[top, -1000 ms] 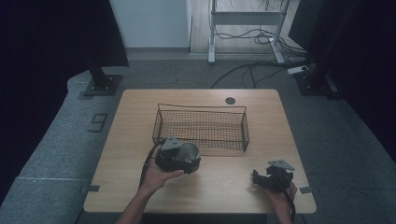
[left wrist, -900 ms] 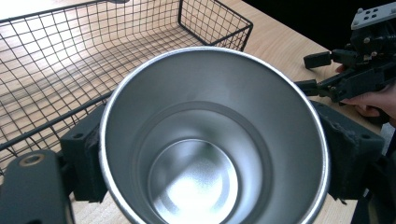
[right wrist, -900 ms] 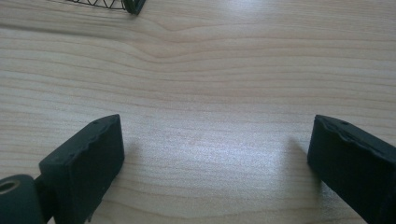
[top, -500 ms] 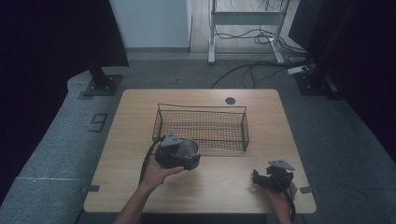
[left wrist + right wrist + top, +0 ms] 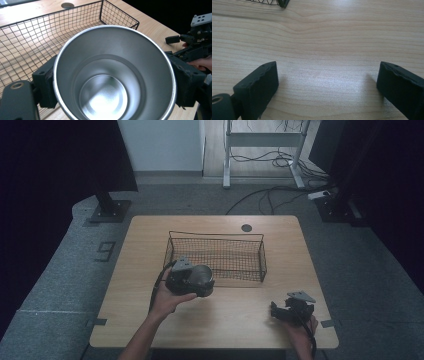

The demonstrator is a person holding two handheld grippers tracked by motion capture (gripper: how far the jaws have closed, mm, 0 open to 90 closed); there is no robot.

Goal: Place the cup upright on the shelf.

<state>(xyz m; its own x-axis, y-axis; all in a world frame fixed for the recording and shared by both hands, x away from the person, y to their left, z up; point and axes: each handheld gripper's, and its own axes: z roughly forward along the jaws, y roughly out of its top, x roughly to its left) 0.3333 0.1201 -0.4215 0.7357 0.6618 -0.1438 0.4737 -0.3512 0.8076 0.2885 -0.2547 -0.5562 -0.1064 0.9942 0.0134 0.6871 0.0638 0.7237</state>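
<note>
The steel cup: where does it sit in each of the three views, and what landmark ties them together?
High view: steel cup left of centre, clamped in the left gripper before the wire basket.
Left gripper view: cup centred, mouth toward the camera, empty.
Right gripper view: not in it.
Shared landmark: the basket, its corner at that view's top edge.

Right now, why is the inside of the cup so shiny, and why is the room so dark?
Left gripper view: light glares off the bottom of the silver metal cup. High view: dim, with black surroundings; the light wooden table is brightest. Right gripper view: soft shadows beside the black jaws.
</note>
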